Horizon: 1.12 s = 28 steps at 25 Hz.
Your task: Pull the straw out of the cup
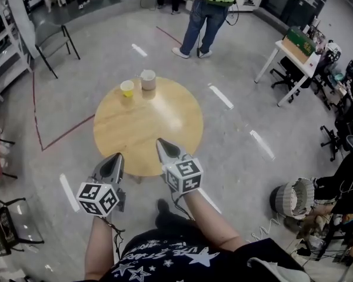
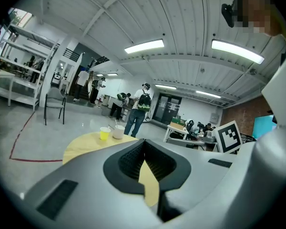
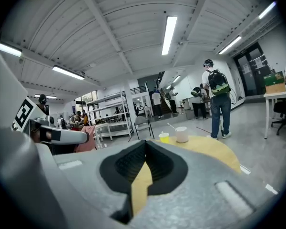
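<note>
A round wooden table (image 1: pixel 165 128) stands ahead of me. At its far edge sit a small yellow cup (image 1: pixel 127 88) and a white cup (image 1: pixel 147 80). In the gripper views a thin straw (image 3: pixel 171 126) leans out of the white cup (image 3: pixel 181 134) toward the yellow cup (image 3: pixel 164 137); the straw (image 2: pixel 110 126) is faint in the left gripper view. My left gripper (image 1: pixel 120 155) hangs just off the table's near edge, its jaws shut and empty (image 2: pixel 144 140). My right gripper (image 1: pixel 159 141) is over the near edge, shut and empty (image 3: pixel 145 141). Both are far short of the cups.
A person in jeans (image 1: pixel 203 22) stands on the floor beyond the table. A dark chair (image 1: pixel 53 40) is at the far left, a white desk (image 1: pixel 291 60) at the right. Shelving (image 1: pixel 3 46) lines the left wall. A round fan (image 1: pixel 294 197) lies on the floor at the right.
</note>
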Available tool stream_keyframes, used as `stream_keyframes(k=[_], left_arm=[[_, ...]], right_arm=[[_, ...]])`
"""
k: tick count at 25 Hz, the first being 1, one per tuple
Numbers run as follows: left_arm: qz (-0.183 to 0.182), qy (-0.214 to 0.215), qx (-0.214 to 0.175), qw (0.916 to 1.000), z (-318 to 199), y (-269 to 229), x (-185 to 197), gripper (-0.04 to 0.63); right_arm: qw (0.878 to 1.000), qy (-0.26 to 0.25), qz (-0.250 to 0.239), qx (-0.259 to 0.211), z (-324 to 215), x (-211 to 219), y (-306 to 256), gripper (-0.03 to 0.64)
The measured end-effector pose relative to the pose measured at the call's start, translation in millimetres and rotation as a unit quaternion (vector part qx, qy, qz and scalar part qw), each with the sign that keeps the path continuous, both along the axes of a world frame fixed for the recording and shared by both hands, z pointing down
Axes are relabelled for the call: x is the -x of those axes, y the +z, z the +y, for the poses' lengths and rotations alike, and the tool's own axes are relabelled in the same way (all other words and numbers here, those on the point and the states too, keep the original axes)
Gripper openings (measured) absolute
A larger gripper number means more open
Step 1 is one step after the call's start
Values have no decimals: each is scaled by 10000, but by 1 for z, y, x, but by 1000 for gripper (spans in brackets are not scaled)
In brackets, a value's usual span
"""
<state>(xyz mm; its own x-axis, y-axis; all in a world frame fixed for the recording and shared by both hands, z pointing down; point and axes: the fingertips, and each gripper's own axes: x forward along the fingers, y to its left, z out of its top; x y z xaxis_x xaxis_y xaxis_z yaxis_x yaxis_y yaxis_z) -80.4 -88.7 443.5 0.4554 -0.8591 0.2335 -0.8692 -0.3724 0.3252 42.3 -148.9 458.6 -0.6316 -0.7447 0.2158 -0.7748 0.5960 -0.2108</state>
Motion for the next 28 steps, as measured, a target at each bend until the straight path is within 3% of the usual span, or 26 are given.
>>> stream_keyframes(k=[8, 15, 21, 28], left_arm=[[76, -279, 133, 9995, -65, 4, -3, 6], [-15, -432, 276, 9987, -85, 7, 7, 6], [-126, -400, 279, 9987, -104, 9, 16, 6], [53, -193, 251, 9995, -148, 18, 41, 6]], right_arm=[[9997, -168, -101, 133, -72, -5, 8, 0], [9993, -266, -191, 157, -98, 6, 14, 0], [9993, -288, -195, 115, -110, 13, 13, 0], [9999, -53, 0, 153, -144, 30, 23, 0]])
